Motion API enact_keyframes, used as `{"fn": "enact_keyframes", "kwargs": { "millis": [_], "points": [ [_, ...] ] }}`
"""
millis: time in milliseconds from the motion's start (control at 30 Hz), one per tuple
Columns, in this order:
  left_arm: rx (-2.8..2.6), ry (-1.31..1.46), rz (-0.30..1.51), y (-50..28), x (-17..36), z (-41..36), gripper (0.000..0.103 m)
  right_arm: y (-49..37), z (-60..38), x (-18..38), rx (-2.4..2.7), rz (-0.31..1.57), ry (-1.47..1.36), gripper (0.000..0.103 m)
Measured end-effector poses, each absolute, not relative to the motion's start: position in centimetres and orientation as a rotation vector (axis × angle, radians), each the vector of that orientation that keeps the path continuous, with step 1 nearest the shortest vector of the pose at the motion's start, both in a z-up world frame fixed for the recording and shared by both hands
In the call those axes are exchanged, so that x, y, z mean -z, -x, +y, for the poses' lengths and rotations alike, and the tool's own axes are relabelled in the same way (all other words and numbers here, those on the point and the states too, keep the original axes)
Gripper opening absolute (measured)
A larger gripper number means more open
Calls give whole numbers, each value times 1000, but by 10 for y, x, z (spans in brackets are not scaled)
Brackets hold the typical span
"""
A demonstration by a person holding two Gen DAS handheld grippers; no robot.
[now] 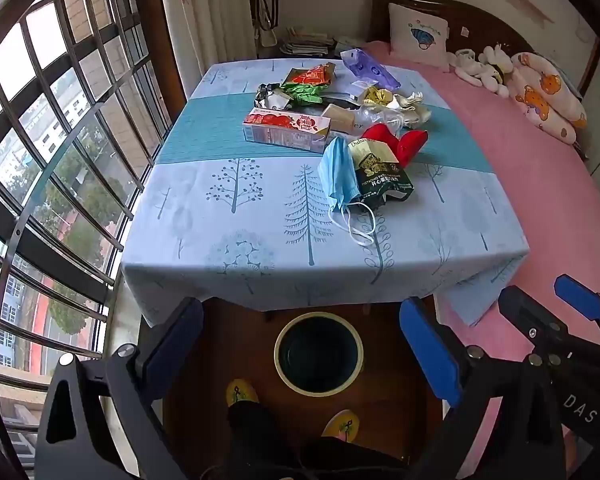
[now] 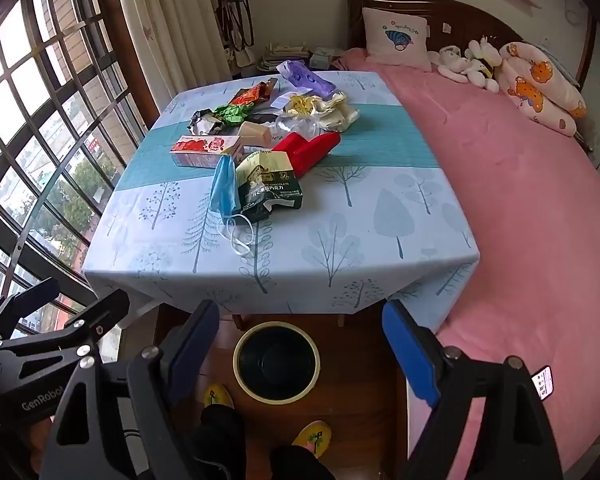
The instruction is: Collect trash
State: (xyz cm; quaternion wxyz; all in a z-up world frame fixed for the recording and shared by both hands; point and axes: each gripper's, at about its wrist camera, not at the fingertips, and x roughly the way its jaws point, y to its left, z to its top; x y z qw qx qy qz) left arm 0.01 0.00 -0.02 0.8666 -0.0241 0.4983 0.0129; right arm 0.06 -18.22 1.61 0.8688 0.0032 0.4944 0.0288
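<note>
A pile of trash lies on the table (image 1: 228, 236) with the blue tree-print cloth: a blue face mask (image 1: 338, 176) (image 2: 224, 188), a dark green chocolate wrapper (image 1: 382, 172) (image 2: 270, 190), a red-and-white carton (image 1: 286, 128) (image 2: 206, 150), a red wrapper (image 1: 398, 140) (image 2: 310, 146), a purple pack (image 1: 370, 68) (image 2: 306, 76) and crumpled wrappers behind. A black bin with a cream rim (image 1: 277, 354) (image 2: 236, 360) stands on the floor before the table. My left gripper (image 1: 300, 308) (image 2: 74, 292) and right gripper (image 2: 302, 312) (image 1: 548, 296) hover side by side above the bin, both open with nothing between their fingers.
A bed with a pink sheet (image 2: 520, 200) runs along the table's right side, with pillows and soft toys at its head and a phone (image 2: 542, 382) near its edge. A barred window (image 1: 60, 160) fills the left. A person's feet in yellow slippers (image 1: 242, 394) stand behind the bin.
</note>
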Motion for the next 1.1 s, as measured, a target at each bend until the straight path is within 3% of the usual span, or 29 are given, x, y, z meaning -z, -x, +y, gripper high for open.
{"fn": "enact_keyframes", "kwargs": {
  "millis": [1100],
  "points": [
    [-15, 66, 1027, 5, -6, 0, 94, 8, -181, -23, -83, 1013, -13, 84]
  ]
}}
